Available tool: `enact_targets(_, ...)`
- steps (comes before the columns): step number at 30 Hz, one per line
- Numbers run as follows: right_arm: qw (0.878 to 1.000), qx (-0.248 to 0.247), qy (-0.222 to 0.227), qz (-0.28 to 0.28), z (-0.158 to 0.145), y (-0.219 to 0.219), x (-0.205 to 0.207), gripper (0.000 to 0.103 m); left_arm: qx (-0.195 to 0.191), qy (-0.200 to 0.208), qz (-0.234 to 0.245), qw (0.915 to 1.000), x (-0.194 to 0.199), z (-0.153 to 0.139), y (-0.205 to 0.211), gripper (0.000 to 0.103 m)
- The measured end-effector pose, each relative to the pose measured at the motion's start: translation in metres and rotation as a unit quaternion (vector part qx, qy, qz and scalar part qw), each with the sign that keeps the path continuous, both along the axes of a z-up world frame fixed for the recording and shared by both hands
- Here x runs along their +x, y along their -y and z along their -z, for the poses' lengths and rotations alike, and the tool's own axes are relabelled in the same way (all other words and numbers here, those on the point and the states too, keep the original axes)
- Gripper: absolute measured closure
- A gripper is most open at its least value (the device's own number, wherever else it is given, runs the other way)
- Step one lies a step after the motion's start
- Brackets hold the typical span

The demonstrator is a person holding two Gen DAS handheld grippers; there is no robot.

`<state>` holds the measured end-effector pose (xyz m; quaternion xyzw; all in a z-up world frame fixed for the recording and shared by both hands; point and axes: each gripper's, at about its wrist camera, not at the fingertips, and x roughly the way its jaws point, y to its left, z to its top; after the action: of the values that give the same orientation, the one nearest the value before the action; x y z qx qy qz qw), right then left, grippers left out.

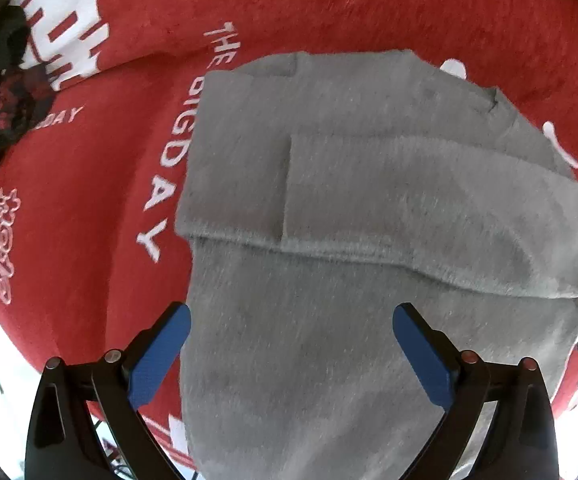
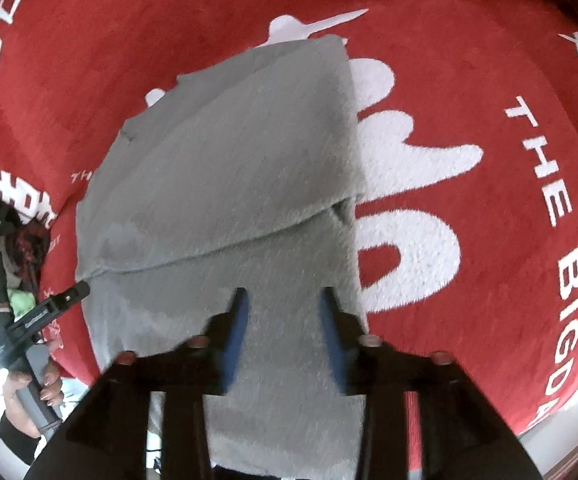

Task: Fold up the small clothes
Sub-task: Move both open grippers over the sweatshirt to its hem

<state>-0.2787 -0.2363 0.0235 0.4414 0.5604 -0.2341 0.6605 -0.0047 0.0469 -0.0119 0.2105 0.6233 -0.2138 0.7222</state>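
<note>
Since the grey garment [image 1: 369, 200] is already part-folded, with a sleeve or side panel laid across its upper half and the lower half running off the near edge of the red blanket [image 1: 89, 200], the biggest risk is that lower half: lifted unevenly, it would drag the whole stack toward the edge and undo the folds above. Judgement only. The fleece looks soft and thick, so a shallow bite may catch only the top layer.

Next risk: the overlapped flap [image 1: 429, 208] lies loose. A fast swing of the hem over it could flip it open.

Smaller risk: the two tools are not matched in opening, so one side may grab before the other and skew the fold line.

Positions. Red blanket with white lettering covers the work surface; garment lies near its middle, collar end far, hem end near.

Left gripper [image 1: 291, 320]: jaws spread wide, nothing between them. It sits over the lower part of the garment, left finger at the cloth's left edge. Contact with the cloth cannot be told.

Right gripper [image 2: 283, 300]: jaws part-way apart, narrower than the left, grey cloth showing between the blue pads [image 2: 239, 320]. Not clamped. It sits over the garment's lower right part, close to the right edge.
</note>
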Motion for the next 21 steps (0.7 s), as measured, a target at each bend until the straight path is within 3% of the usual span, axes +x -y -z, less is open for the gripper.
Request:
enact_targets(11,0.998,0.051,0.007,-0.037,0.004,-0.006,-0.017,0.061,-0.005,-0.021,-0.010,0.9997,-0.045,-0.003,-0.005,0.002)
enact_targets(21,0.997,0.074,0.026,-0.001,0.013,-0.027,-0.037,0.061,-0.003,-0.025,0.013,0.9996,-0.069,0.000,-0.030,0.002)
